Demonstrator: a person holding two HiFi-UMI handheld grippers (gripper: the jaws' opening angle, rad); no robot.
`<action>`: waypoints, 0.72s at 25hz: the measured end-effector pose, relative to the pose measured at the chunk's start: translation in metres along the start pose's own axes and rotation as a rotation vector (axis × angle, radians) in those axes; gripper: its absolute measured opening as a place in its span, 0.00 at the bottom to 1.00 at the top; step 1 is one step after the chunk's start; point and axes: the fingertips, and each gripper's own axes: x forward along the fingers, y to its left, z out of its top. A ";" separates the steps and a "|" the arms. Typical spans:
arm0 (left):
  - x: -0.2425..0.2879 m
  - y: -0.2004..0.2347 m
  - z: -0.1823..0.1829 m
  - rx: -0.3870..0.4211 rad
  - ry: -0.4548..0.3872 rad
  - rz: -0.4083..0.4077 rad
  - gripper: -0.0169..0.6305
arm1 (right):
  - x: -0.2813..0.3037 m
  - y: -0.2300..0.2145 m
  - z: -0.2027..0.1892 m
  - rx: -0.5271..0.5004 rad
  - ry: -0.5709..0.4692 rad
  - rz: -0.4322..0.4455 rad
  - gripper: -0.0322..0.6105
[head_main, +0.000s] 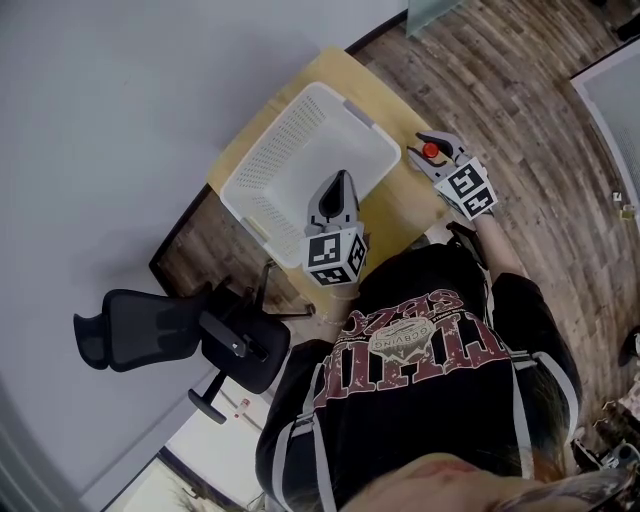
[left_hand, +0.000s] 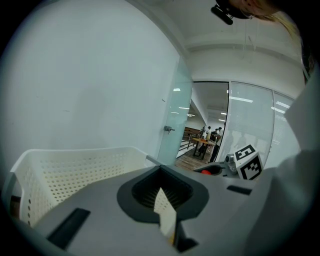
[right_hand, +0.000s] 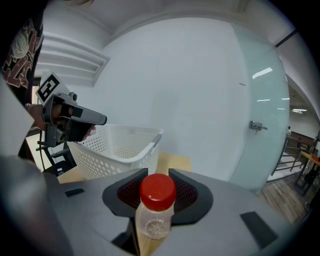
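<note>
The right gripper is clamped on a small clear bottle with a red cap, cap up between the jaws. It holds the bottle over the edge of the wooden table, near the white basket but outside it. The left gripper hangs over the basket, jaws drawn together on nothing. Step in hand, by appearance: bottle carried.

Open room above the white basket, entered from the top, where the left gripper hangs over its near rim. Its tall perforated walls block any sideways pass. A bare strip of wooden table runs along its right, beside the right gripper. The grey wall closes the far left; a black office chair crowds the near left
</note>
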 end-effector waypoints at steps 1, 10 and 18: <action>0.000 0.000 0.000 0.000 0.000 -0.001 0.10 | 0.000 0.000 0.000 0.004 0.000 0.000 0.26; -0.004 0.002 -0.001 -0.008 -0.006 -0.002 0.10 | 0.002 -0.003 -0.004 0.043 0.023 0.001 0.26; -0.007 0.004 0.000 0.006 -0.009 0.010 0.10 | 0.003 -0.003 -0.007 0.080 0.036 0.035 0.27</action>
